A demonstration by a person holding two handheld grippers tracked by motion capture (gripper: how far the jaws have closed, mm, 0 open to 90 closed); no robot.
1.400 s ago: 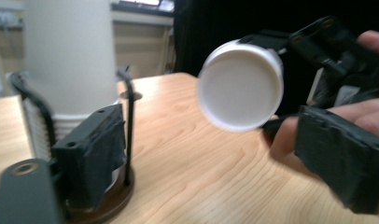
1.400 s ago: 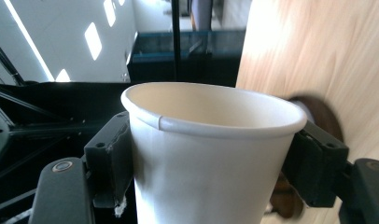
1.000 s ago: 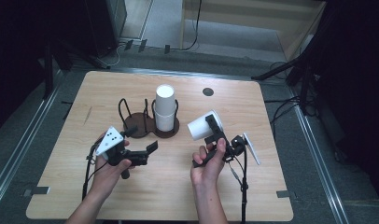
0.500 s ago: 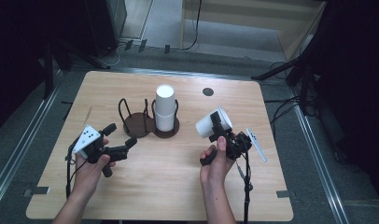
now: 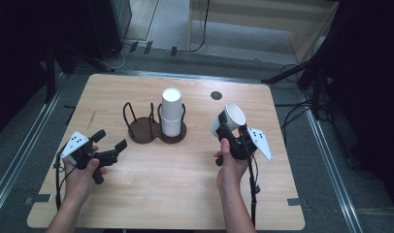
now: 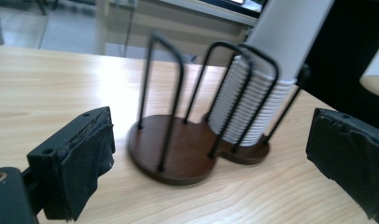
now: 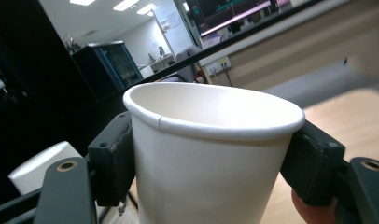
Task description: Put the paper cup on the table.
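A white paper cup (image 5: 228, 117) is held tilted above the table, right of the holder, with my right gripper (image 5: 223, 129) shut on its sides. In the right gripper view the cup (image 7: 206, 154) is pinched just under its rim between both pads. A tall stack of white cups (image 5: 171, 113) stands in the right ring of a dark wire cup holder (image 5: 145, 131). The holder's left ring has nothing in it. My left gripper (image 5: 111, 140) hovers open at the table's left, pointing at the holder (image 6: 178, 154), and nothing is between its jaws.
The round-cornered wooden table (image 5: 151, 194) has a small black disc (image 5: 216, 95) near its far edge. Cables trail from both grippers toward the near edge. Dark floor, metal rails and stands surround the table.
My left gripper has pulled away from the holder to the left, still open. The right gripper with the cup has barely shifted, a little to the right.
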